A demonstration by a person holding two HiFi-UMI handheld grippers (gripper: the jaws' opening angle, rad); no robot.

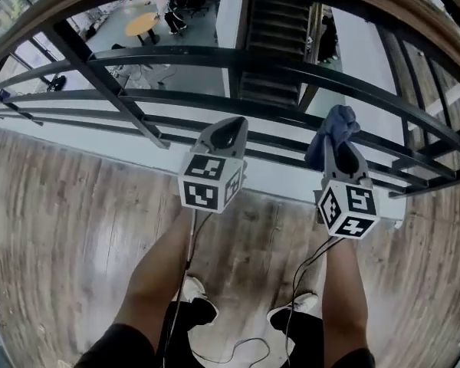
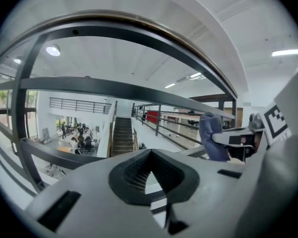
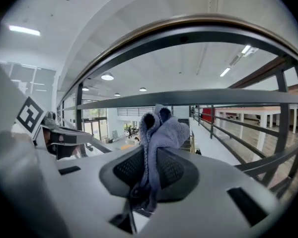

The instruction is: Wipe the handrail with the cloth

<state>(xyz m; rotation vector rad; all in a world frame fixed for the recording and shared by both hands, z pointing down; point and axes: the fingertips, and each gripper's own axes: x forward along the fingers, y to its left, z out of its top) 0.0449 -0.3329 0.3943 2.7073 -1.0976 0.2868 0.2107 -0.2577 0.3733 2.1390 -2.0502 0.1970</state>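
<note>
1. Between the jaws of the right hand-held gripper (image 3: 151,150), the blue-grey cloth (image 3: 161,130) is pinched. Its bunched end stands up past the jaw tips.
2. Beside it, the left hand-held gripper (image 2: 150,155) has its jaws pressed together at the tips, with nothing between them.
3. Both grippers are held out side by side over the wooden floor (image 1: 54,205), pointing at the dark railing bars (image 1: 176,56).
4. Above and ahead of both grippers runs the brown-topped handrail (image 3: 188,21). The cloth is clear of it and touches no bar.
5. From the left gripper's view, the cloth shows off to its right.
</note>
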